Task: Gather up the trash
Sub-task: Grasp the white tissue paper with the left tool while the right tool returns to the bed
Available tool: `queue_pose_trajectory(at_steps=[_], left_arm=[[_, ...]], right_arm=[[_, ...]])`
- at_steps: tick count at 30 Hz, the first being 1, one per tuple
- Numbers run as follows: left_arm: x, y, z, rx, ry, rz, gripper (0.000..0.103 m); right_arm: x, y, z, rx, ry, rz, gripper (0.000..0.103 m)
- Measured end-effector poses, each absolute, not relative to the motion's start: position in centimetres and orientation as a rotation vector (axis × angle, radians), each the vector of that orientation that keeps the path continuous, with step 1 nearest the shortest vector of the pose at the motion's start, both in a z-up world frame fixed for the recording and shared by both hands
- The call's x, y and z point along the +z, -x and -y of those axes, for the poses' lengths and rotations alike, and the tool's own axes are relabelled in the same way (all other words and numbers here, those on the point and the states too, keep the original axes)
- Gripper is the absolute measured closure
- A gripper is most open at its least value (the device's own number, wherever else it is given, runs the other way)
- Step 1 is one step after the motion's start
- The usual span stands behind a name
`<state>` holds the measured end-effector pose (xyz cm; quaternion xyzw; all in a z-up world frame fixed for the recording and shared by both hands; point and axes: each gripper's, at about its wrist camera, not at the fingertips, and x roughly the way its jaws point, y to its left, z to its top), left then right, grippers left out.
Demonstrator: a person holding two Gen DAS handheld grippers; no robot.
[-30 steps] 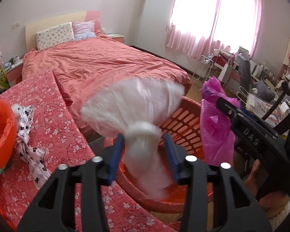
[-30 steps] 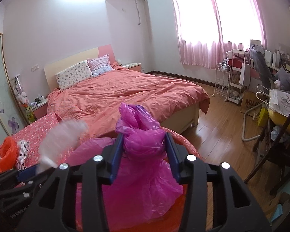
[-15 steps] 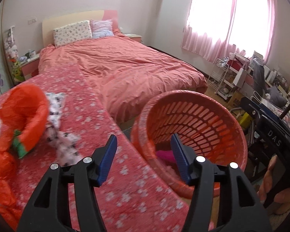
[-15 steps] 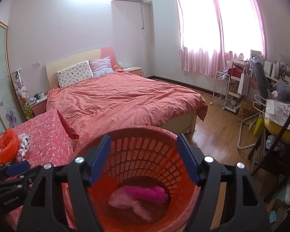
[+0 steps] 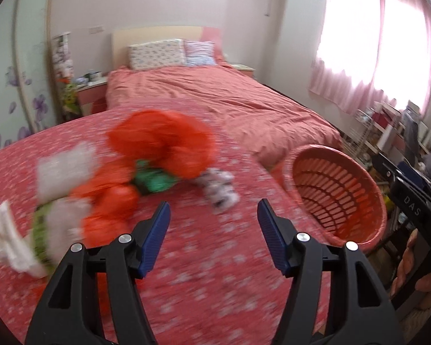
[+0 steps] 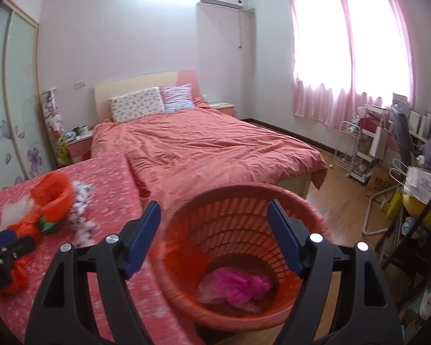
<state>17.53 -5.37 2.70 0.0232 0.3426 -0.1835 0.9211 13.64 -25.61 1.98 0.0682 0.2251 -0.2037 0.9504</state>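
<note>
Orange plastic bag lies on the flowered red cloth, in the middle left of the left wrist view, above and left of the left gripper. Around it sit a green scrap, a spotted rag, a clear wrapper and white tissue at the far left edge. The heap stretches from lower left to upper right. Left gripper jaws have just been opening; they stand about half apart, with nothing between them.

Right gripper hangs over the orange basket, jaws just opened wide, also empty. Inside the basket, at the bottom centre of the right wrist view, rest a pink bag and a pale clear bag.

Judgement: the left gripper is the nearer to the heap, with the spotted rag closest to its fingers.
</note>
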Motion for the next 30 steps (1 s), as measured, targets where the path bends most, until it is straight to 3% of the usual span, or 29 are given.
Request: queue_pose_trajectory(at_steps=[9,15,30], left_arm=[[3.8,-17.2,-5.7,-0.115,-0.005,-0.637,0.034],[1.7,-18.9,-13.0,0.065,0.045,-0.679,0.034],[-3.5,-21.7,-16.9,0.044,0.178,-0.787,0.031]], right_arm=[[1.7,-14.6,18.6,-0.289,-0.115,-0.489,0.028],[0.9,-15.6,14.5,-0.223,-0.094,-0.522,0.028],[0.2,-17.0,10.5,-0.147,-0.065,-0.559,0.028]])
